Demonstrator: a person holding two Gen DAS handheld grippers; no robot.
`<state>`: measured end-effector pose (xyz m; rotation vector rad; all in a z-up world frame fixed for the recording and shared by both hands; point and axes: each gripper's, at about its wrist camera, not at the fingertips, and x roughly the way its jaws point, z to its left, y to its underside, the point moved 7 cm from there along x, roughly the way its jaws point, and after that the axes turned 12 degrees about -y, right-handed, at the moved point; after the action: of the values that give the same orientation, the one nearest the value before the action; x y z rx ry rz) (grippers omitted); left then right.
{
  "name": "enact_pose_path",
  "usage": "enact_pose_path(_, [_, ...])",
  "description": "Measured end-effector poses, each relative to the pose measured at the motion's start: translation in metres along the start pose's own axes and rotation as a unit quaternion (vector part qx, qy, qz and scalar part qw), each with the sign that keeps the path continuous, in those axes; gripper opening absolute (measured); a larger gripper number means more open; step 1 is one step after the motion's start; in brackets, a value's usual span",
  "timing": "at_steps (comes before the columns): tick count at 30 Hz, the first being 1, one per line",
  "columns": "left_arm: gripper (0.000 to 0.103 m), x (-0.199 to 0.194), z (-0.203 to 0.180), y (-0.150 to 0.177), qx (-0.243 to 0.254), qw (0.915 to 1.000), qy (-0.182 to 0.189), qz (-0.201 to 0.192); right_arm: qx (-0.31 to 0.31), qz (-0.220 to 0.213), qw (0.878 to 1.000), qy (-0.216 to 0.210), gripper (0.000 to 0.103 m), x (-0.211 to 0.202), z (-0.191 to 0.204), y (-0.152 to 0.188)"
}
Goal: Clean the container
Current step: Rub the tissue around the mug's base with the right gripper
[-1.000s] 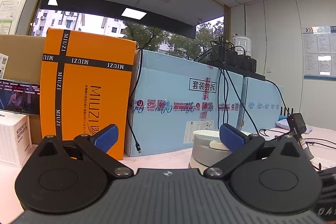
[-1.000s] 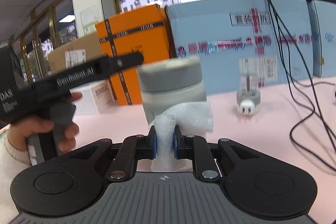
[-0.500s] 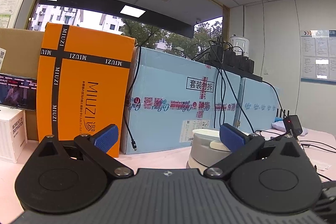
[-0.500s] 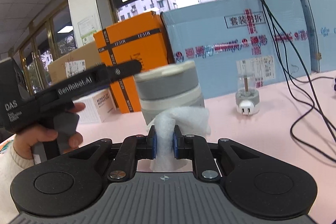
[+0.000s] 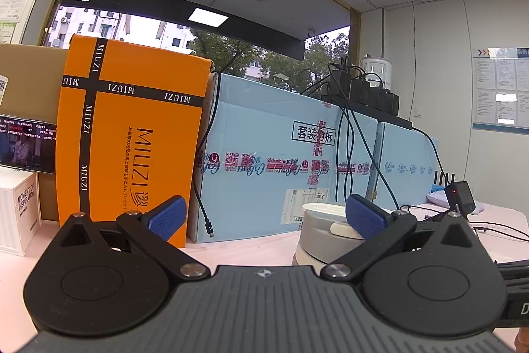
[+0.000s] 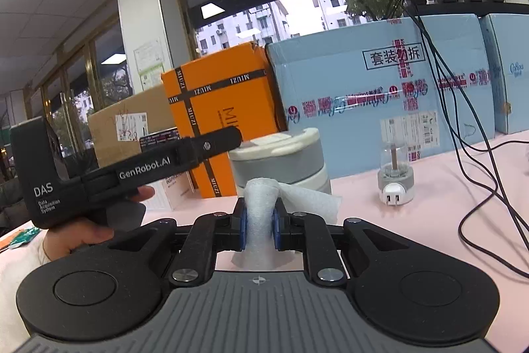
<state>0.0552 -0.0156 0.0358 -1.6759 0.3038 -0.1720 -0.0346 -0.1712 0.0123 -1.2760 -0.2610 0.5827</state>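
Container [image 6: 281, 164] beside orange box [image 6: 224, 108]

Container [image 6: 281, 164] sharper, lid visible; tissue [image 6: 261, 217] lower against it.

Big orange cardboard box with black bands [image 5: 132, 134] stands on pink table [image 6: 413, 230], touching big light blue box with red tape [image 5: 281, 161]. Brown cardboard box [image 6: 132, 124] behind orange one. Small white box with black words [image 5: 18, 210] at left, phone with lit screen [image 5: 26, 143] on top. Black cables [image 6: 476, 154] hang down blue box onto table. Small clear-topped grey plug thing [image 6: 395, 176] sits near blue box.
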Motion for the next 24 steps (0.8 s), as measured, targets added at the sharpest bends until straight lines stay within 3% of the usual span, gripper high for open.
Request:
enact_pose_path(10, [0.103, -0.003, -0.003, 0.0, 0.008, 0.9999, -0.003, -0.005, 0.051, 0.036, 0.998, -0.008, 0.014, 0.014, -0.02, 0.03])
enact_pose_path(18, [0.103, -0.004, -0.006, 0.0, 0.014, 0.9999, -0.002, -0.008, 0.026, -0.018, 0.999, -0.026, 0.014, -0.004, -0.003, 0.003])
enact_pose_path(24, [0.103, -0.004, -0.006, 0.001, 0.013, 0.9999, 0.002, -0.006, 0.031, -0.006, 0.999, -0.015, 0.014, 0.002, -0.007, 0.007])
